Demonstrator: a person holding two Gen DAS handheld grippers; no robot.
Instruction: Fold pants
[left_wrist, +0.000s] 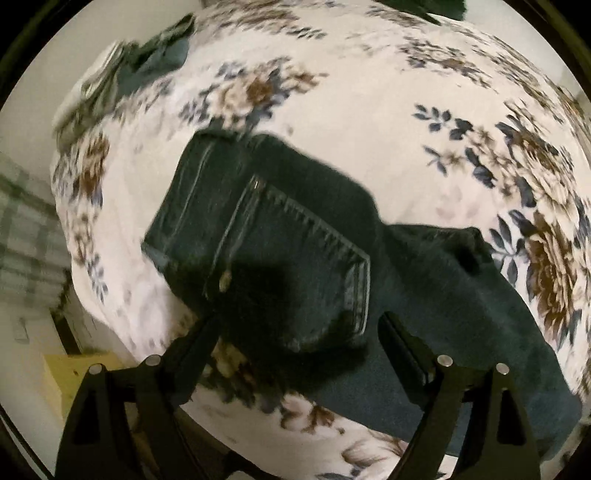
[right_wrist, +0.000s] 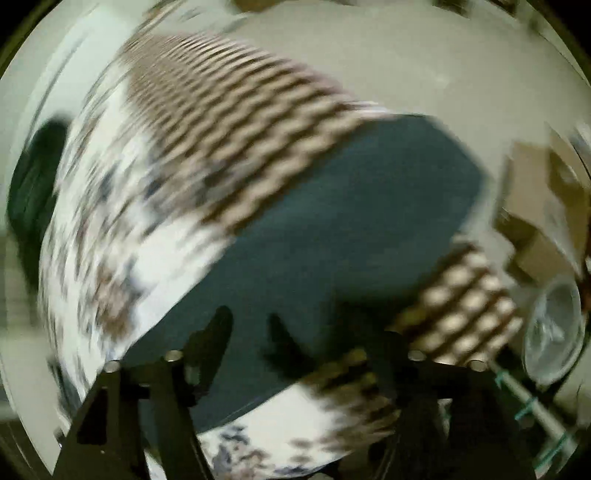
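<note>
Dark blue jeans (left_wrist: 280, 243) lie on a floral bedsheet (left_wrist: 369, 110), waist and back pocket toward me, one leg running to the lower right. My left gripper (left_wrist: 299, 328) is open, its fingers (left_wrist: 195, 343) straddling the pocket area just above the cloth. In the blurred right wrist view a jeans leg (right_wrist: 332, 229) stretches away across the bed. My right gripper (right_wrist: 306, 339) is open above that leg, holding nothing.
Another dark garment (left_wrist: 155, 62) lies at the bed's far left. A brown patterned blanket (right_wrist: 240, 122) lies beside the leg. Cardboard boxes (right_wrist: 543, 206) and a clear plastic container (right_wrist: 554, 325) stand off the bed at right. The bed edge (left_wrist: 92, 295) drops at left.
</note>
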